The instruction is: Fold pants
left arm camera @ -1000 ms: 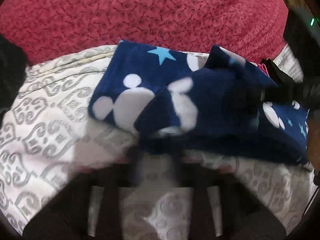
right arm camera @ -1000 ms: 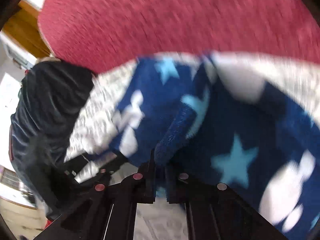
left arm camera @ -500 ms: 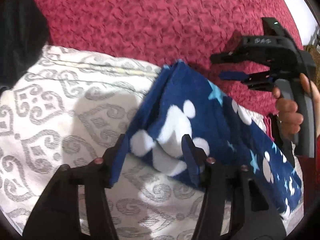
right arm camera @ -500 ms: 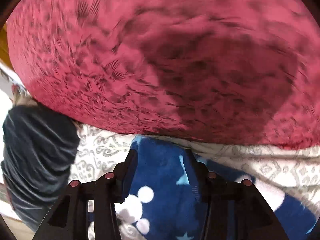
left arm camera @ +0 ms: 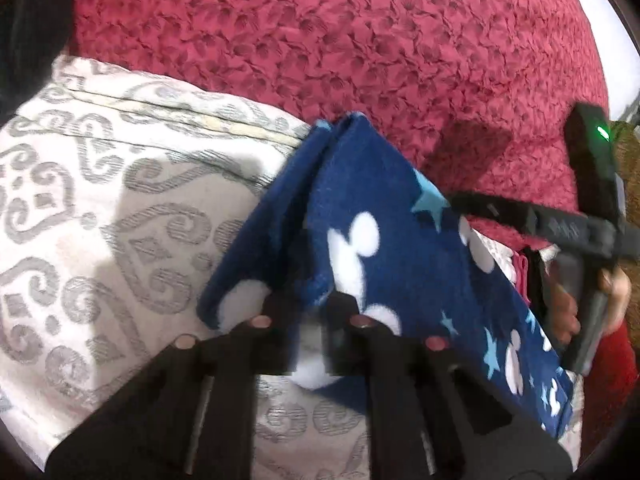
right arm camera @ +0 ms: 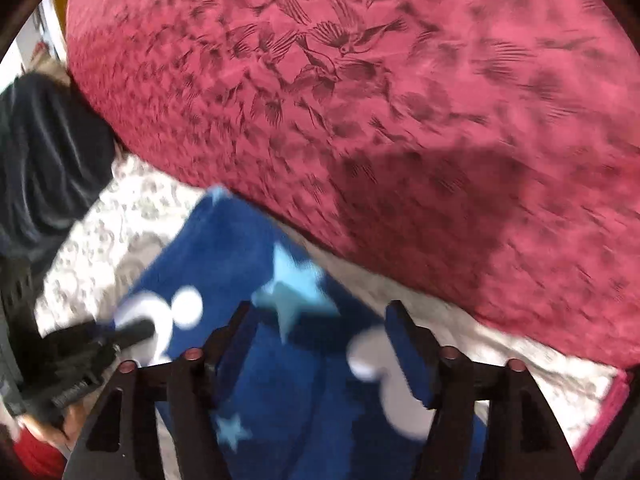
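The pants (left arm camera: 380,240) are dark blue fleece with white mouse heads and light blue stars. They lie folded on a white and grey patterned cloth (left arm camera: 120,220). My left gripper (left arm camera: 310,308) is shut on the near corner of the pants. In the right wrist view the pants (right arm camera: 260,320) lie below my right gripper (right arm camera: 320,320), which is open and empty just above them. The right gripper also shows in the left wrist view (left arm camera: 580,232), at the far right edge of the pants.
A red textured bedspread (left arm camera: 360,40) covers the bed behind the cloth and fills the back of the right wrist view (right arm camera: 400,120). A dark garment (right arm camera: 44,160) lies at the left. A pink item (left arm camera: 522,272) peeks out by the pants' right edge.
My left gripper has closed on the pants' near corner; half a second ago it was open around it. My right gripper let go a second ago and has come down over the pants, still open.
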`<state>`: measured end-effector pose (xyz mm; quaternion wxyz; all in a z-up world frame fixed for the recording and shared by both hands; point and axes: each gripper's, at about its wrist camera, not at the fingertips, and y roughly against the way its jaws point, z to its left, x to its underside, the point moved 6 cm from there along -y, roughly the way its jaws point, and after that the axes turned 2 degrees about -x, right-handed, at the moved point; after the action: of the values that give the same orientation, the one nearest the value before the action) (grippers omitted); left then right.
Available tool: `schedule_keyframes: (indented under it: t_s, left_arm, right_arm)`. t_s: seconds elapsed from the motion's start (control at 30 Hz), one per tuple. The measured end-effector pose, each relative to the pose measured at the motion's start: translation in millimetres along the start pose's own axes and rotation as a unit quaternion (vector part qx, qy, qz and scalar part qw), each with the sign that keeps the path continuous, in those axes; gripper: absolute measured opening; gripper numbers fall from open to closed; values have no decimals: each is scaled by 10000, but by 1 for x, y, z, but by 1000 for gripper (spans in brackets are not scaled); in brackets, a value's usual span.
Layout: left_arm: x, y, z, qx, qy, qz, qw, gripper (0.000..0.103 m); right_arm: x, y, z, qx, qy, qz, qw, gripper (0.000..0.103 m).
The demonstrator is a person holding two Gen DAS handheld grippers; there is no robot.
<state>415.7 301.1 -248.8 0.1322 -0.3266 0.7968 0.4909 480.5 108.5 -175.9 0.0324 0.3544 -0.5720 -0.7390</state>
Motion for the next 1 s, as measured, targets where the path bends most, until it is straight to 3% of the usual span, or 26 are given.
schedule_keyframes:
  t_s: [0.1,0.17,0.2,0.23,0.27,0.33,0.47,0.57,0.6,0.63,0.67,0.73,0.77,0.8,0.87,0.9,1.0]
  left_arm:
    - [0,10,-6,-143,-365,-227,9990,10]
    - [0,17,-15,-231,-564,-375,9974,10]
    - [-1,23,-19,-216,-616,-469,9968,10]
    - [-3,28,-21,-190,-624,-544,9964,9]
    - [-3,32,-23,-177,-616,-603,9961,9]
    - [-9,52,-27,-28,-516,-832,9952,9]
    - [-19,79,-25,-115,-591,-1135,9917,10]
    - [-14,60,-6,-509,-573,-810,9938,15]
    - [-10,51,3,-742,-556,-701,9932,16]
    - [-3,36,19,-1217,-537,-479,9900,17]
    - [2,27,30,-1393,-505,-285,9886,17]
    - [7,28,42,-1296,-262,-130,9911,18]
    - [6,33,45,-1214,-108,-130,9925,31]
    - [6,40,48,-1164,41,-146,9931,51]
    - [8,51,55,-1148,286,-175,9928,66]
    - [9,53,57,-1084,346,-148,9934,66]
    - [16,56,46,-327,735,198,9966,66]
  right_arm:
    - [-16,-17,7,-255,-108,19,9996,76]
    - [-15,-29,12,-221,-55,146,9996,72]
    - [-14,-33,14,-135,-19,152,9998,31]
    - [-13,-34,17,-198,-66,172,9996,6]
    - [-12,-30,19,-238,-155,71,9996,5]
    - [-15,-9,30,-241,34,-372,9990,5]
    - [-24,14,45,-402,197,-597,9972,5]
    - [-24,-9,49,-347,260,-244,9988,10]
    - [-19,-28,49,-216,279,31,9994,19]
    - [-15,-41,48,-65,306,226,9993,27]
    - [-11,-51,48,83,339,341,9988,29]
    - [-9,-48,46,119,270,121,9995,40]
    - [-9,-42,44,127,178,38,9998,45]
    - [-9,-31,39,117,96,-52,9999,53]
    - [-5,-11,32,118,72,-184,9997,58]
    - [0,1,27,177,102,-201,9996,62]
    - [29,33,12,382,151,-161,9990,63]
